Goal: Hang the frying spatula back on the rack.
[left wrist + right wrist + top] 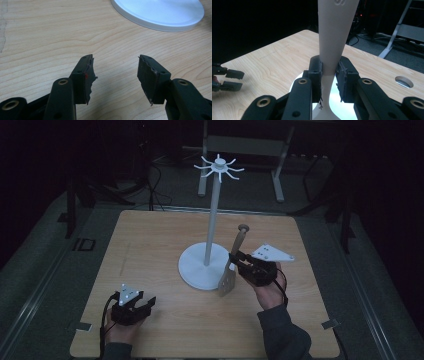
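At centre right of the high view, the right hand-held gripper [239, 260] is clamped on the pale slotted plastic spatula [233, 261] beside the white hook-topped stand [214, 220], so lift it upright and steady, handle hole toward a hook, while the left hand-held gripper [145, 304] rests open, empty, on the wooden counter [150, 240].

Your left hand [117, 327] rests low, forearm entering from the bottom edge, and carries the left gripper [149, 304]. Its jaws stand wide apart with nothing between them, and the torn pads [87, 75] face each other across the gap.

Your right hand [267, 290] sits well apart from the left one, sleeve angled inward, wrist turned so the right gripper [234, 258] points toward your left. Its jaws are clamped tight, with the pads [342, 75] pressing in from both sides.
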Action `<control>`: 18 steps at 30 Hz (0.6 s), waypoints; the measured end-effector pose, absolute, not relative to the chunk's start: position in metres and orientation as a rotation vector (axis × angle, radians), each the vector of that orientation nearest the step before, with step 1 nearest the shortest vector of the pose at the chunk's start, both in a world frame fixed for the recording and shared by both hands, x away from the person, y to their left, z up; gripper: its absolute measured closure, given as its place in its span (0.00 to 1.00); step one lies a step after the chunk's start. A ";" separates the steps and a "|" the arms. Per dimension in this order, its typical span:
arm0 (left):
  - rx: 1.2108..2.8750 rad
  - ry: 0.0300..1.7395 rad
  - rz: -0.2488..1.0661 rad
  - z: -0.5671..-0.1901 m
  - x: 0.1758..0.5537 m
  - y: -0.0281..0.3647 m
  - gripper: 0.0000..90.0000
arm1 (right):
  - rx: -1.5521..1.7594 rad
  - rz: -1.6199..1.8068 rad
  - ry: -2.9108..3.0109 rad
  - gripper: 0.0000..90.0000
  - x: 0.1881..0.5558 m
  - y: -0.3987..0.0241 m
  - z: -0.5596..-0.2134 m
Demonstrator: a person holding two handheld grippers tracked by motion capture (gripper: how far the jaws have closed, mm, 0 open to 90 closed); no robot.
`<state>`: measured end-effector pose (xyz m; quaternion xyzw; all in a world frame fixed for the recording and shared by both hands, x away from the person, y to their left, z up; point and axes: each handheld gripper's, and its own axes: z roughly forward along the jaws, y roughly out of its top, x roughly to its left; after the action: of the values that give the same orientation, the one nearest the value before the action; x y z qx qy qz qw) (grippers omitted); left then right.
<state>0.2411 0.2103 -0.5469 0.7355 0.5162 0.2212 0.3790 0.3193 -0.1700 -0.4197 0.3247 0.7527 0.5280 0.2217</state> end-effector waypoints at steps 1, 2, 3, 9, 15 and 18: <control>1.879 1.319 0.565 -0.547 0.241 0.210 0.52 | 0.897 1.459 2.080 0.83 0.319 -0.170 -0.420; 1.879 1.319 0.566 -0.547 0.241 0.210 0.52 | 0.899 1.463 2.075 0.83 0.320 -0.170 -0.419; 1.879 1.319 0.566 -0.547 0.241 0.210 0.52 | 0.899 1.463 2.072 0.83 0.321 -0.171 -0.418; 1.879 1.319 0.566 -0.547 0.241 0.210 0.52 | 0.902 1.476 2.053 0.83 0.322 -0.173 -0.414; 1.879 1.320 0.566 -0.547 0.241 0.210 0.52 | 0.905 1.481 2.045 0.83 0.324 -0.174 -0.411; 1.881 1.319 0.566 -0.547 0.241 0.210 0.52 | 0.910 1.493 2.034 0.83 0.324 -0.174 -0.410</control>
<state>0.2414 0.2102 -0.5470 0.7359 0.5162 0.2214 0.3782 0.3239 -0.1745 -0.4096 0.3302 0.7383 0.5422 0.2277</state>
